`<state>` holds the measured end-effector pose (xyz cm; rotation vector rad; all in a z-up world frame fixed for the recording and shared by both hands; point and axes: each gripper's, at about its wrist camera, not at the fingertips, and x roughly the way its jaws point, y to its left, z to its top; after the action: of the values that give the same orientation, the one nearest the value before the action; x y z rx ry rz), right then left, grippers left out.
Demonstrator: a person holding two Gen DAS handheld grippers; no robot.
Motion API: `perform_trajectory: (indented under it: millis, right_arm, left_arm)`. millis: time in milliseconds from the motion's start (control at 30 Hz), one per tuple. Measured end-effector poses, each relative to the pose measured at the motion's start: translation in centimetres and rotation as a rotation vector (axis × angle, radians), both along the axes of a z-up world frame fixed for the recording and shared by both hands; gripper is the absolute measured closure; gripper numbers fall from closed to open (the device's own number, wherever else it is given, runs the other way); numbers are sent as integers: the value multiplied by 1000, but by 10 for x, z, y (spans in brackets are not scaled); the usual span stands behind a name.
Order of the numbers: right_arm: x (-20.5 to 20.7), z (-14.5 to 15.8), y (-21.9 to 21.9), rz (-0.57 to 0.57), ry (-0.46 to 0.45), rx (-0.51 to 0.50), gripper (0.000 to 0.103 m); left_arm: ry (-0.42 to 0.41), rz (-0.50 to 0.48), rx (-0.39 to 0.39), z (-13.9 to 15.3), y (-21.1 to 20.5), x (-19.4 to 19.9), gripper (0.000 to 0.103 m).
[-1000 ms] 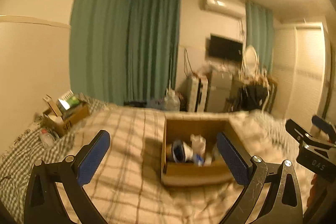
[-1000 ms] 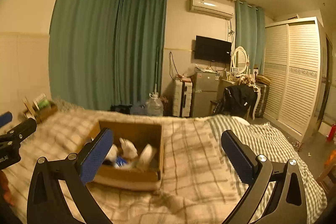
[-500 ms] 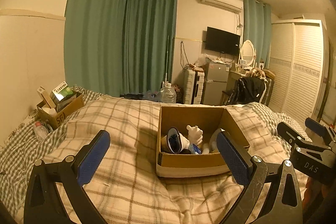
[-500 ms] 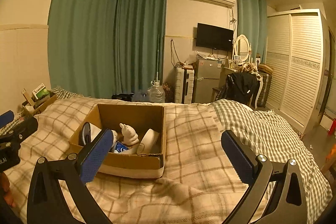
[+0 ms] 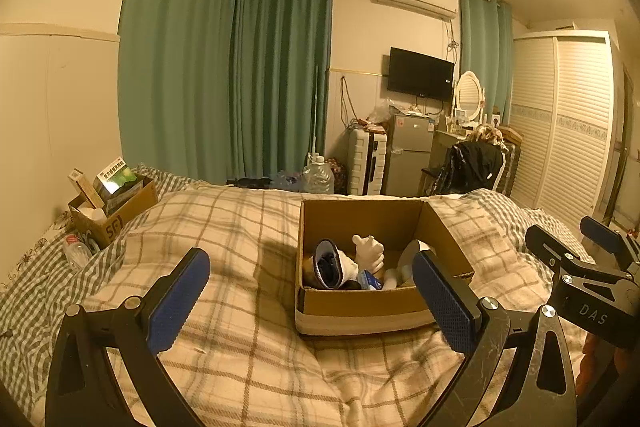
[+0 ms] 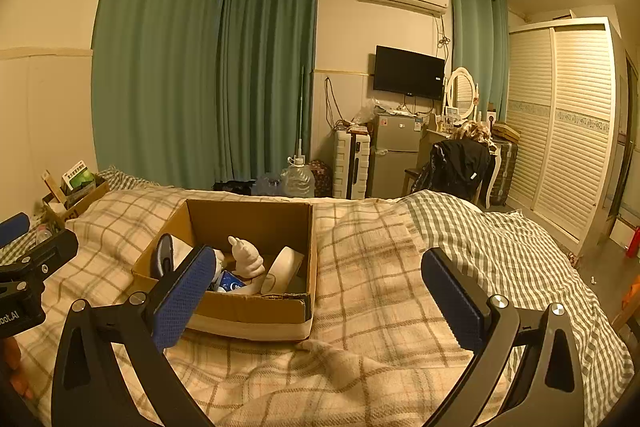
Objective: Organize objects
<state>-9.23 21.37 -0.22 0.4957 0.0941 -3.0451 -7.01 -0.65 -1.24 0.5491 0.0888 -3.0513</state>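
Both grippers, left gripper and right gripper, are spread wide and hold nothing. Go slowly down into the cardboard box on the bed and pinch the white figure.

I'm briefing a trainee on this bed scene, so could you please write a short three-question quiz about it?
1. True or false: the left tongs hold something.
2. What does the nearer box rest on? A) floor B) blanket C) chair
3. Fill in: the white figurine stands inside the ____.

Key: 1 false, both the left and right tongs are open and empty; 2 B, the plaid blanket; 3 box.
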Motion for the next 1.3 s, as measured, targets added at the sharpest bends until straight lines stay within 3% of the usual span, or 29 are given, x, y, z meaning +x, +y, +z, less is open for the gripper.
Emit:
perform_trajectory:
  millis: [1300]
  right_arm:
    - [3, -1, -1, -1, 3, 6, 0]
  left_arm:
    - [-17, 5, 1, -4, 0, 0, 0]
